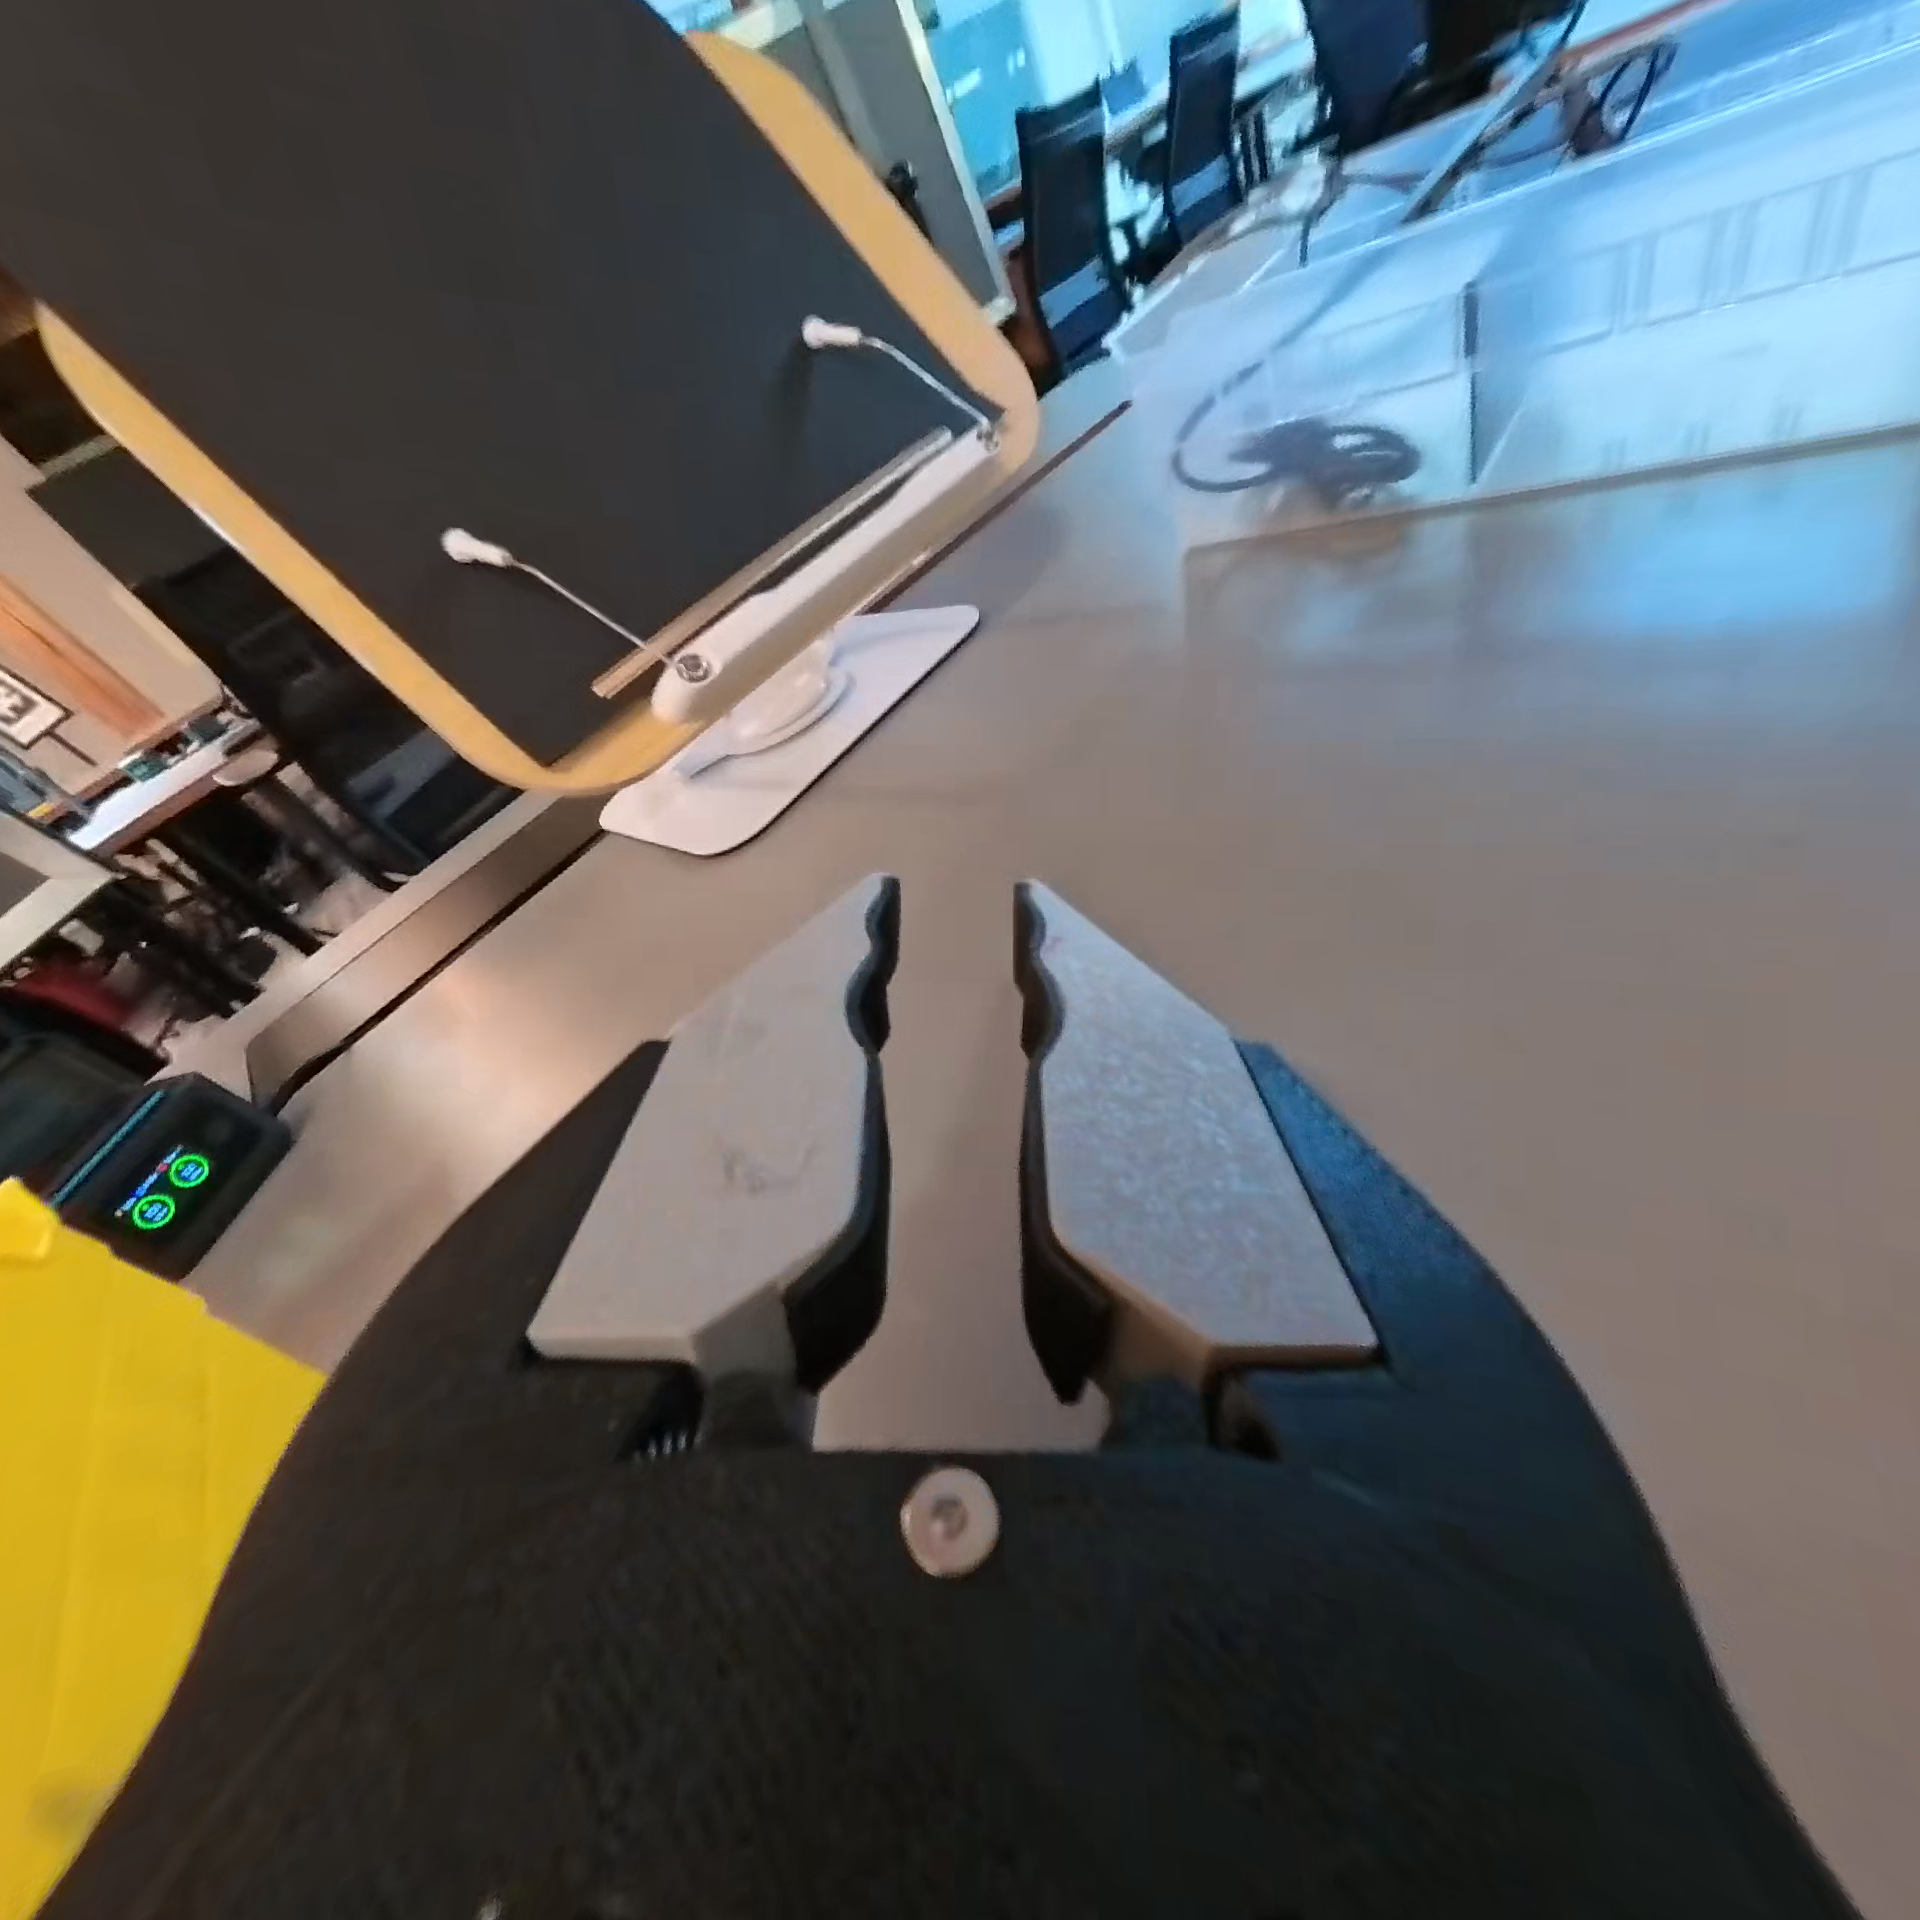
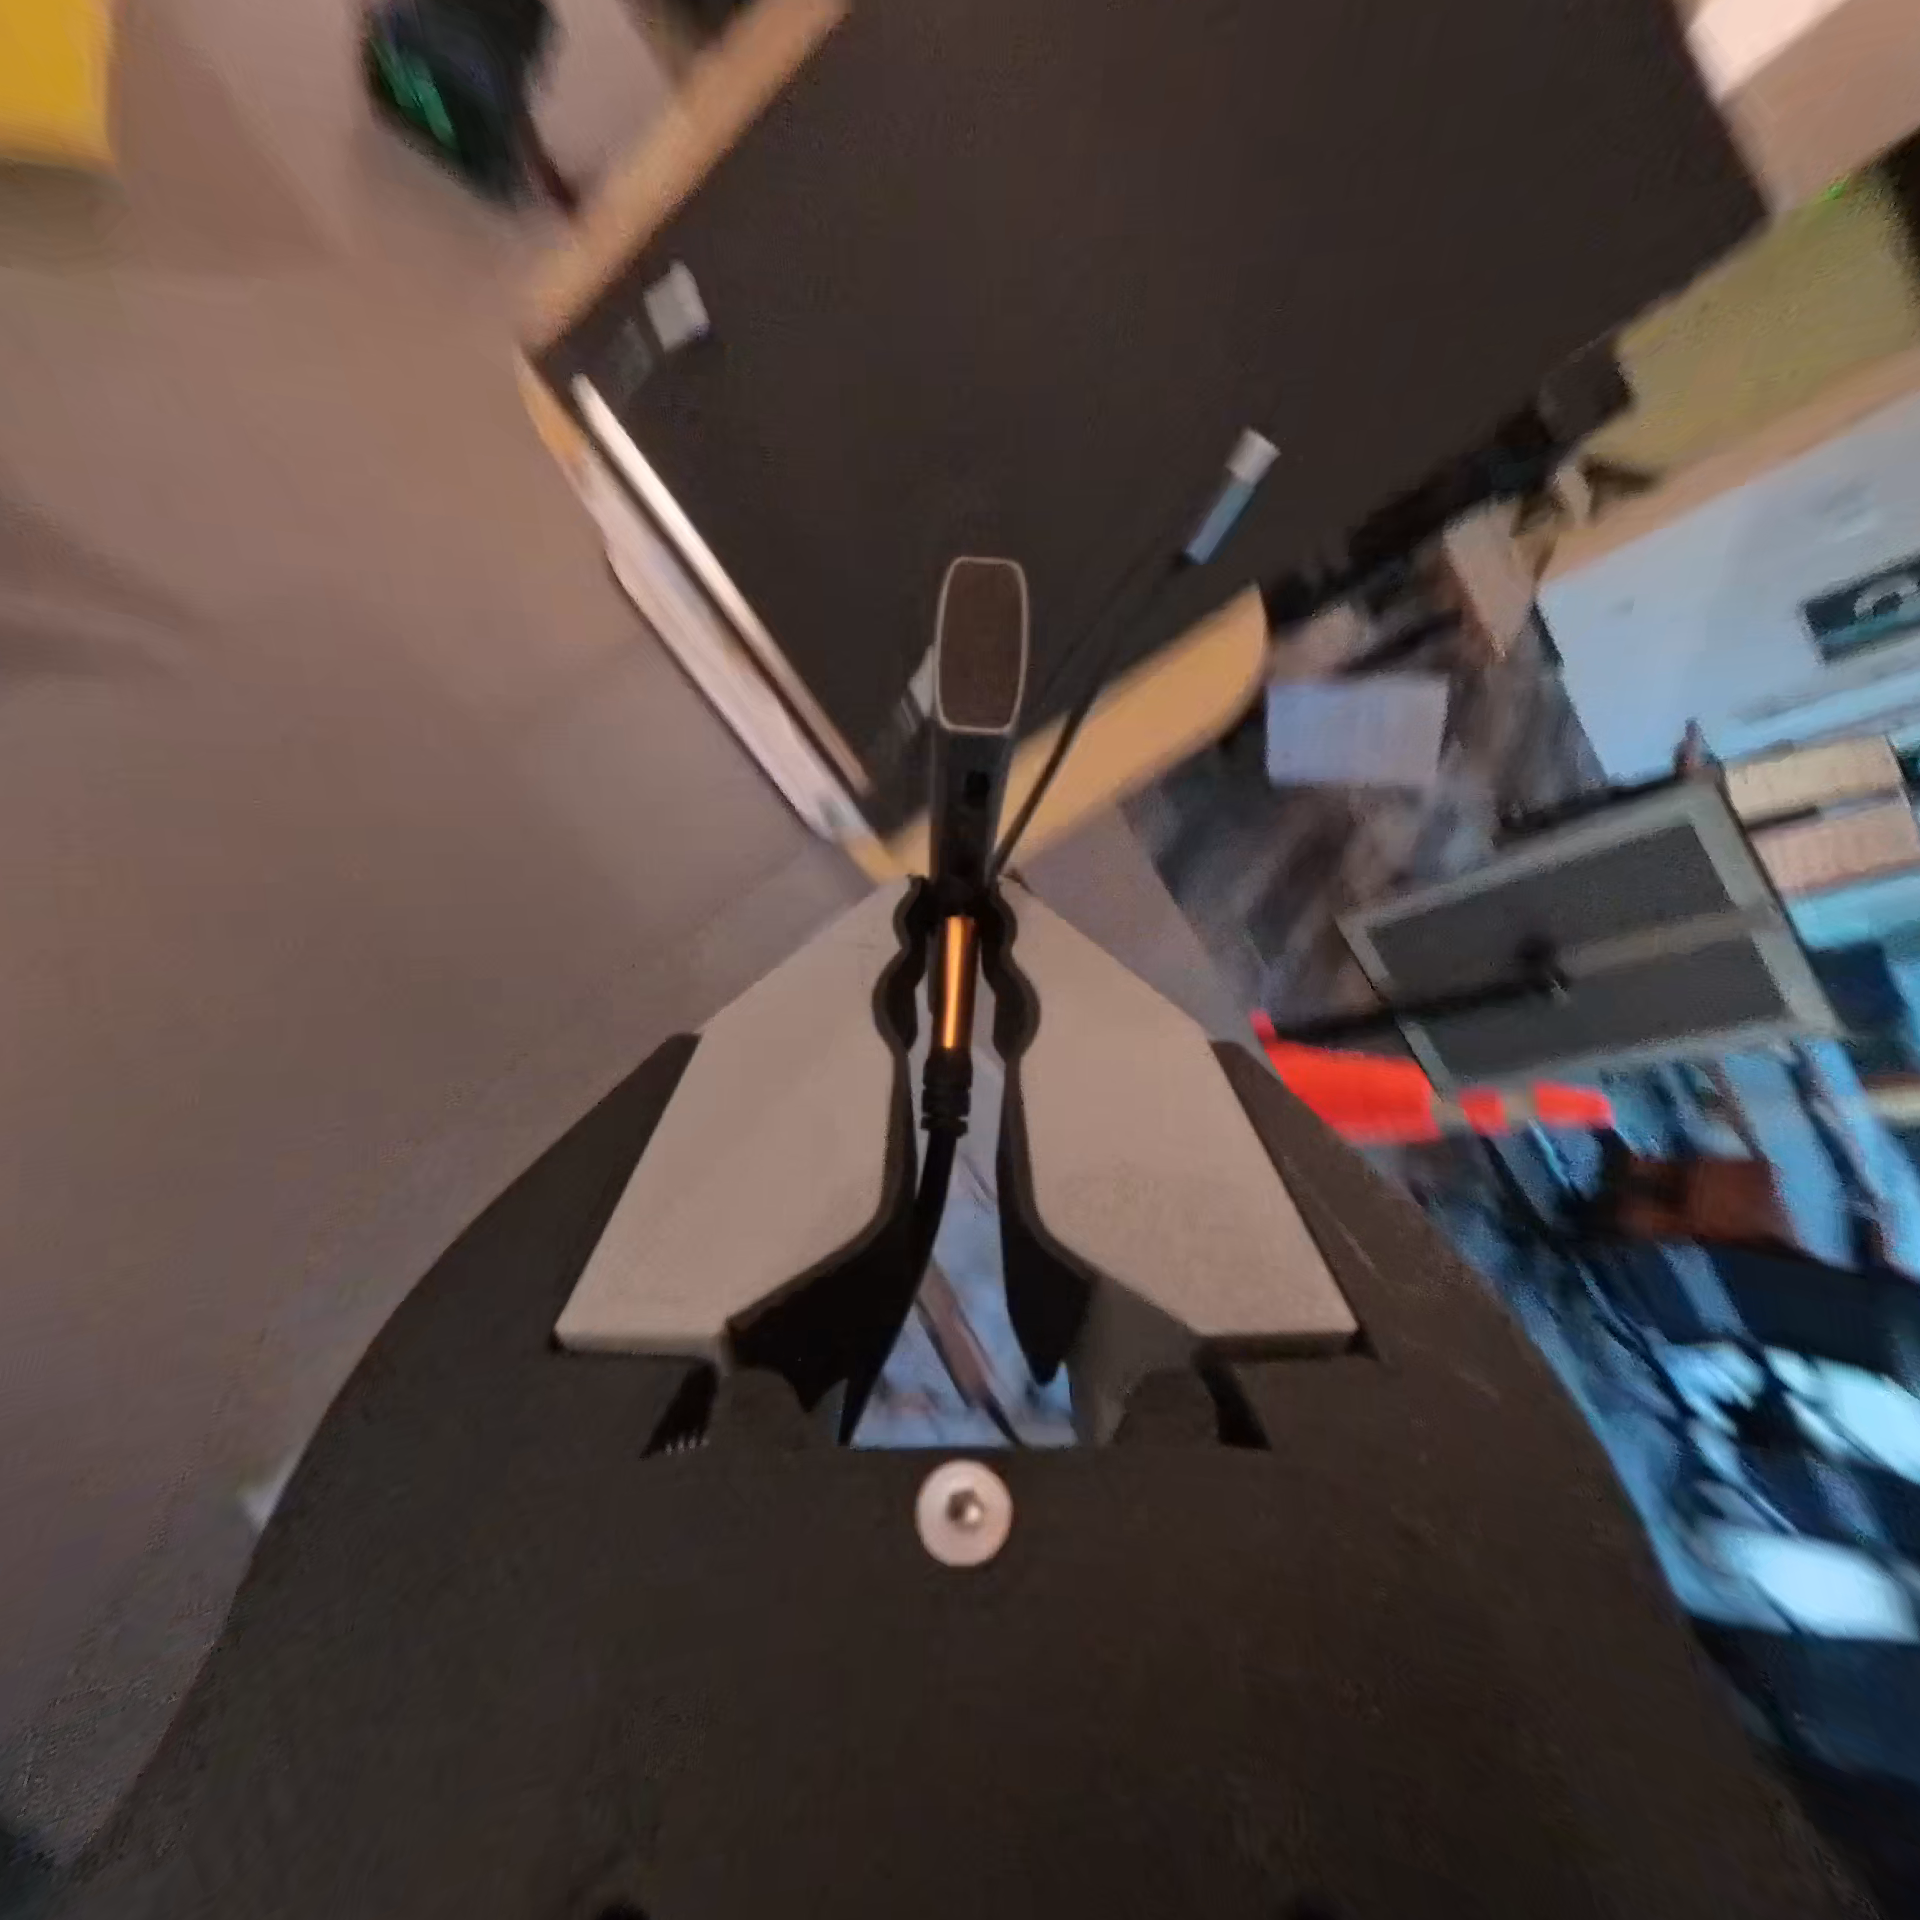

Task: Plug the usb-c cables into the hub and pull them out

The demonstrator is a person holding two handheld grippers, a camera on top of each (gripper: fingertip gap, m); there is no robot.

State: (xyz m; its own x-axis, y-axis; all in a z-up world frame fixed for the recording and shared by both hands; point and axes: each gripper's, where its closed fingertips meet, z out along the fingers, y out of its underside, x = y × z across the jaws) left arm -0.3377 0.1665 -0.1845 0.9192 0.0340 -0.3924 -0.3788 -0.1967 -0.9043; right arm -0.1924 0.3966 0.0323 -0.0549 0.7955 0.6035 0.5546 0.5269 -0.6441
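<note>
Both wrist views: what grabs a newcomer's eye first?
In the right wrist view, the right gripper is shut on a black cable plug with an orange metal sleeve, dead centre. In the left wrist view, the left gripper is open and empty over the grey table, facing a tilted black board.

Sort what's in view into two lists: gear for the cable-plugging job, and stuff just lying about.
Job gear:
- right gripper, shut on the black cable plug with orange metal sleeve
- left gripper, open, empty

Lying about:
- black board with tan rim on a white stand
- yellow box
- small black device with green-lit screen
- coiled black cable
</note>
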